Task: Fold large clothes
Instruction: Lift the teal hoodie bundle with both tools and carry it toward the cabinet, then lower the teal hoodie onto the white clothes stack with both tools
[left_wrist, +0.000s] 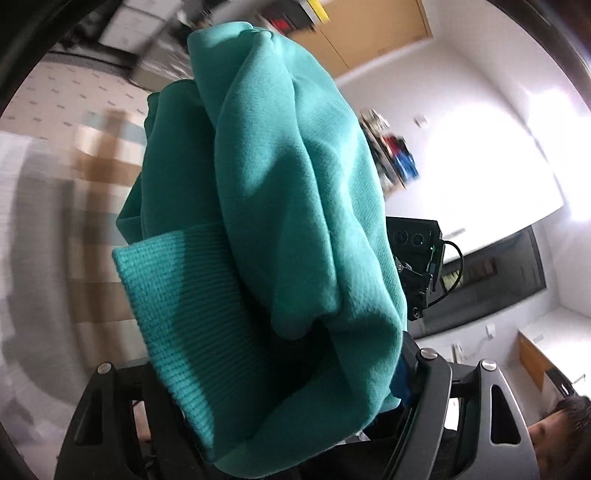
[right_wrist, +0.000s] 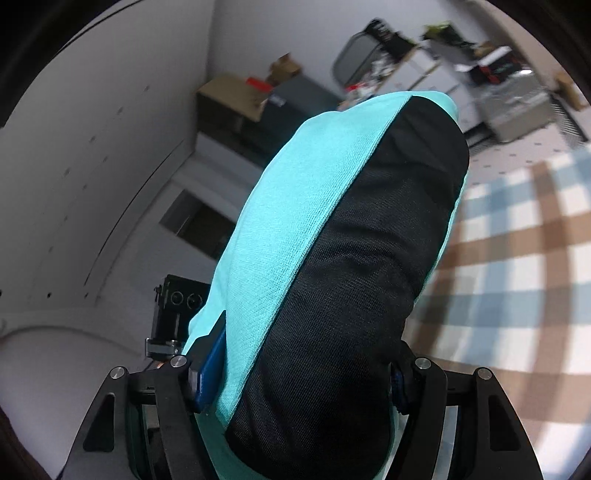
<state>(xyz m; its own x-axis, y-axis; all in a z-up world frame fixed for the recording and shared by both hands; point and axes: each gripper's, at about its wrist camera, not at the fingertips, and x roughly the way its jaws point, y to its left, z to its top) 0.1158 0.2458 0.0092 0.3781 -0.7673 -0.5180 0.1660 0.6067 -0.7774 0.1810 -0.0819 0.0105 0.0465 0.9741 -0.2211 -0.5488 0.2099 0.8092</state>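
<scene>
A large teal garment (left_wrist: 280, 166) fills the left wrist view, bunched up, with a ribbed hem or cuff (left_wrist: 184, 295) hanging at the lower left. My left gripper (left_wrist: 280, 369) is shut on a thick bundle of it; one blue pad (left_wrist: 404, 376) shows at the cloth's right edge. In the right wrist view the same teal garment (right_wrist: 295, 206) shows its black mesh lining (right_wrist: 376, 258). My right gripper (right_wrist: 306, 373) is shut on that bundle, blue pads (right_wrist: 212, 369) pressing both sides. Both grippers are lifted above the surface, close together.
A checked brown, blue and white cloth (right_wrist: 517, 240) covers the surface below, also blurred at the left (left_wrist: 103, 166). The other gripper's black body (left_wrist: 417, 258) is close beside the cloth. White walls, cardboard boxes (right_wrist: 236, 96) and shelves stand behind. A person's head (left_wrist: 565, 424) is at the lower right.
</scene>
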